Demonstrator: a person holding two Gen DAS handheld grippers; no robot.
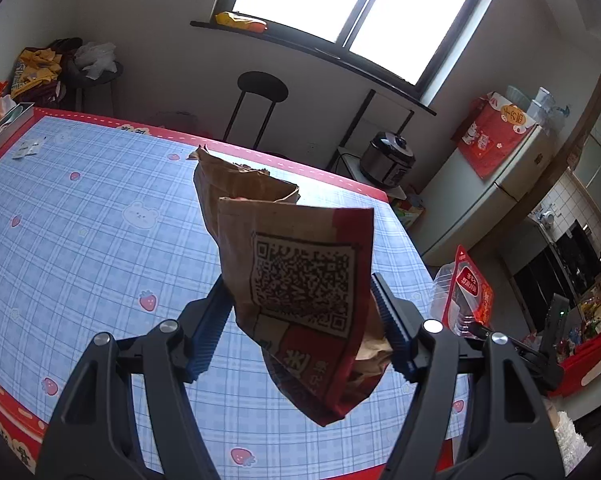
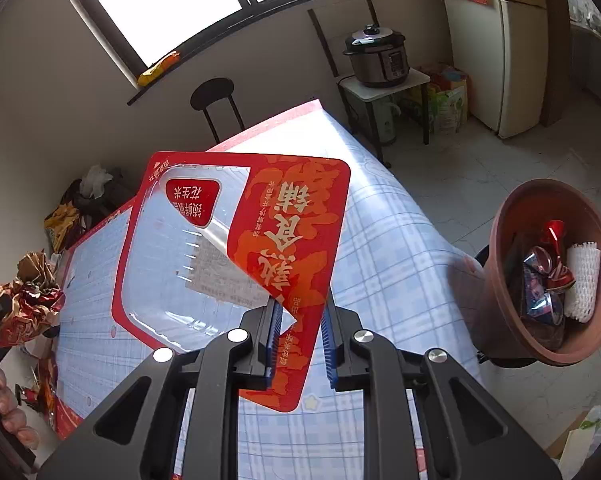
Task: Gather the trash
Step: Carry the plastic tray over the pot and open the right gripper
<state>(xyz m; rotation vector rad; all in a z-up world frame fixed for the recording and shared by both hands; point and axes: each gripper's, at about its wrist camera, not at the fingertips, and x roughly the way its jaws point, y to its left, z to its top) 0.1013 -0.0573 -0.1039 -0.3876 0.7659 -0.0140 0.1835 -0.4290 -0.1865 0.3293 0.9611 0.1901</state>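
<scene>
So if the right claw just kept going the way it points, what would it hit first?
Most likely the checked tablecloth beyond the red-and-clear plastic tray that the right claw holds. The brown bin sits off to the right of that line. Depth is unclear.

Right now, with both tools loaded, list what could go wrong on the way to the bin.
1. The right tool pinches only the peeled film of the plastic tray; it may tear free.
2. The crumpled paper bag sits loosely in the left tool and might slip.
3. The brown bin stands off the table's edge, already part full; a drop could miss.
</scene>
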